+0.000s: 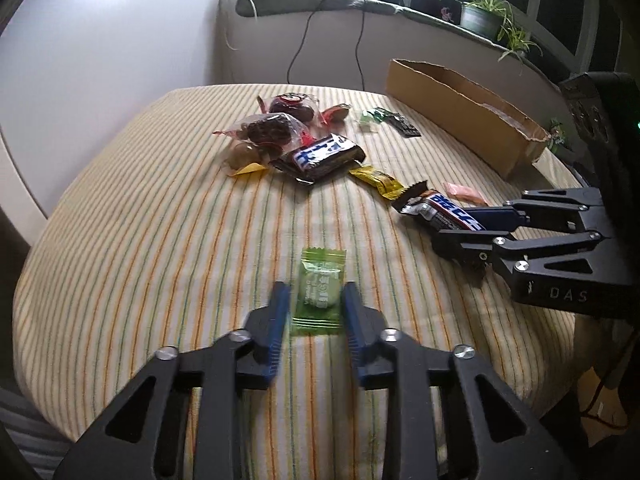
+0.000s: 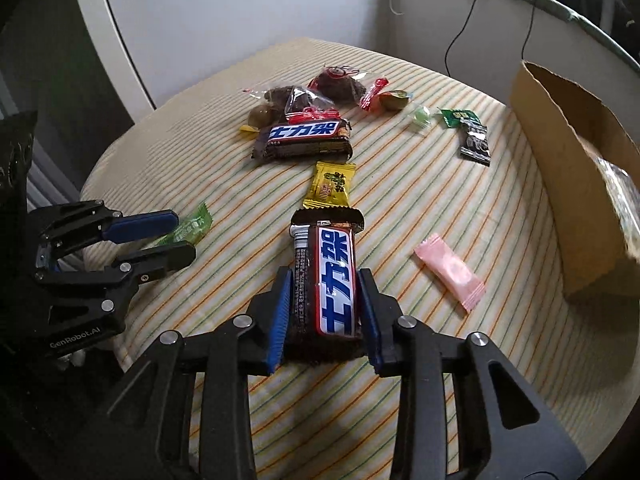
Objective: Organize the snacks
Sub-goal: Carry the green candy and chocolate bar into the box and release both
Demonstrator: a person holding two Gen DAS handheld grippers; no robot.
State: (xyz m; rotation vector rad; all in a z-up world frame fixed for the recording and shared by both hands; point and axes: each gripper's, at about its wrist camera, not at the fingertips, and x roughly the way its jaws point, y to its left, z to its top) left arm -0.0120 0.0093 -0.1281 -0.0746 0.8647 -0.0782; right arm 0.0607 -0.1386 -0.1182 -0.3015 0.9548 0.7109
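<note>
Two tools grip: right tool (image 2: 325,312) clenches 士力架 bar (image 2: 334,280); left tool (image 1: 316,316) green candy (image 1: 318,292).

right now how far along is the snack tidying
Barely begun: something crinkly already lies in the cardboard box. In hand: the left tool is shut on a green candy, the right tool on a chocolate bar. The snack pile and pink candy remain.

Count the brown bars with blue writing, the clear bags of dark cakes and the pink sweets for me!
Brown bars with blue writing: 2
Clear bags of dark cakes: 2
Pink sweets: 1
Total: 5
</note>
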